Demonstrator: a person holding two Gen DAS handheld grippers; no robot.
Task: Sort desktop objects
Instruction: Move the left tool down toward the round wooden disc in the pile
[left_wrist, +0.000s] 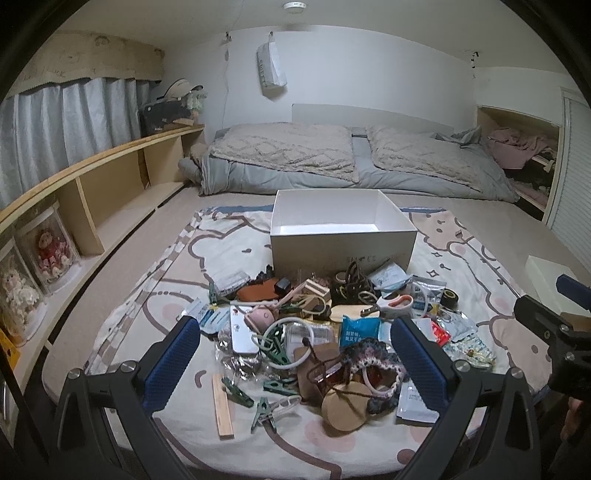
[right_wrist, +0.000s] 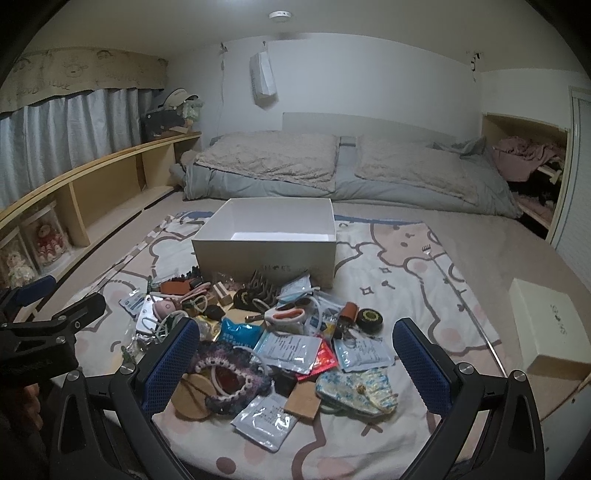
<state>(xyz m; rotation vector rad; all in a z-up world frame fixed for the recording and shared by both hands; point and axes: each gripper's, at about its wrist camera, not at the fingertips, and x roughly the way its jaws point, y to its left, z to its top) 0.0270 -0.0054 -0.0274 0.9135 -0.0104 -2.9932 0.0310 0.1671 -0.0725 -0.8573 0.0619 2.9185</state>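
A pile of small objects lies on a cartoon-print blanket (left_wrist: 155, 295) in front of an empty white box (left_wrist: 343, 236) (right_wrist: 266, 240). In the pile I see orange-handled scissors (left_wrist: 395, 302) (right_wrist: 286, 314), a blue packet (left_wrist: 358, 328) (right_wrist: 240, 334), a crocheted band (left_wrist: 369, 354) (right_wrist: 229, 365), green clips (left_wrist: 264, 408), a wooden strip (left_wrist: 222, 406), a round cork coaster (left_wrist: 345, 406), a black tape roll (right_wrist: 370, 318) and a floral pouch (right_wrist: 354, 387). My left gripper (left_wrist: 295, 363) is open above the pile's near left part. My right gripper (right_wrist: 295, 363) is open above its near right part. Neither holds anything.
A white lidded box (right_wrist: 550, 328) (left_wrist: 546, 273) sits at the blanket's right edge. Folded grey bedding (left_wrist: 351, 158) lies behind the white box. A wooden shelf (left_wrist: 110, 177) with dolls in cases (left_wrist: 48, 251) runs along the left. Each gripper shows at the other view's edge.
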